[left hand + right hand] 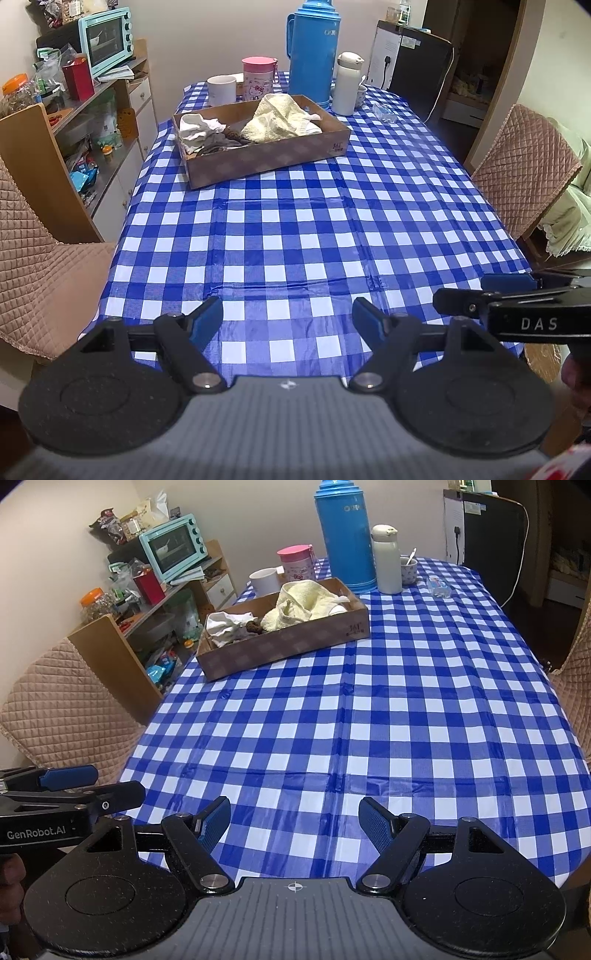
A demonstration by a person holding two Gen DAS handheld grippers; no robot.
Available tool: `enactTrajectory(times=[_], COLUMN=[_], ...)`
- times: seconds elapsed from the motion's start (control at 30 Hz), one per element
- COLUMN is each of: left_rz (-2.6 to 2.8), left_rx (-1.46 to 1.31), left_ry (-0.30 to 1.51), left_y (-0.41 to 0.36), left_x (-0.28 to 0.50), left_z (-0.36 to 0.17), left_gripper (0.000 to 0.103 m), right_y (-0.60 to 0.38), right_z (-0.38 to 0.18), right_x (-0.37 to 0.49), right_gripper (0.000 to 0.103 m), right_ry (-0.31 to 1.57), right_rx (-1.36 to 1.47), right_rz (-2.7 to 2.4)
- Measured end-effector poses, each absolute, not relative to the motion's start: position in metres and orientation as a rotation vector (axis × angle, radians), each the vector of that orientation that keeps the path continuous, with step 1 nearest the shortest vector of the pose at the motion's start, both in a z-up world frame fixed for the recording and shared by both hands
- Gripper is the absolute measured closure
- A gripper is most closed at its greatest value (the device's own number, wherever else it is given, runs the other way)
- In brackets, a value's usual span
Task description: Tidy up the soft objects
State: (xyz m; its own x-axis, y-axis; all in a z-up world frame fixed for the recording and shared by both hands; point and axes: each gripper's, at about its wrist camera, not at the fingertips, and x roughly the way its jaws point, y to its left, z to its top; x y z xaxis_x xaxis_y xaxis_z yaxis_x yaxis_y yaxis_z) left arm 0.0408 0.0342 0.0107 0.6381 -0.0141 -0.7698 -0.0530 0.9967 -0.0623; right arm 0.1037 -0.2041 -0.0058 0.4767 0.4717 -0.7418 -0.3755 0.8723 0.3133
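Both my left gripper (287,321) and right gripper (294,821), marked "DAS" and "GenRobot.AI", gape empty over the checked cloth (314,236). Towels (280,118) lie in the far box (266,162), stamped "361".

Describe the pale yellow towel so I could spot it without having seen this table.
Start at the tall blue thermos at the far end of the checked table. Just in front of it sits a shallow cardboard box. The yellow towel is the fluffy heap in the box's right half, beside a crumpled white cloth and darker brown fabric on the left.
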Motion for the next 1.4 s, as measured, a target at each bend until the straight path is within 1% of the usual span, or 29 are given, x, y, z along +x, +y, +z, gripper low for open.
enactTrajectory(times=[1.4], left_rz=[0.021], left_rx=[-0.081], left_ry=[0.873], left_y=[0.0282], left_x=[0.0425], left_z=[0.0106], left_gripper=[0.028], right_y=[-0.2071], right_z=[-0.0050], right_x=[0.1034], right_gripper=[0.027], right_ry=[0.941], right_rx=[0.115], right_rz=[0.513])
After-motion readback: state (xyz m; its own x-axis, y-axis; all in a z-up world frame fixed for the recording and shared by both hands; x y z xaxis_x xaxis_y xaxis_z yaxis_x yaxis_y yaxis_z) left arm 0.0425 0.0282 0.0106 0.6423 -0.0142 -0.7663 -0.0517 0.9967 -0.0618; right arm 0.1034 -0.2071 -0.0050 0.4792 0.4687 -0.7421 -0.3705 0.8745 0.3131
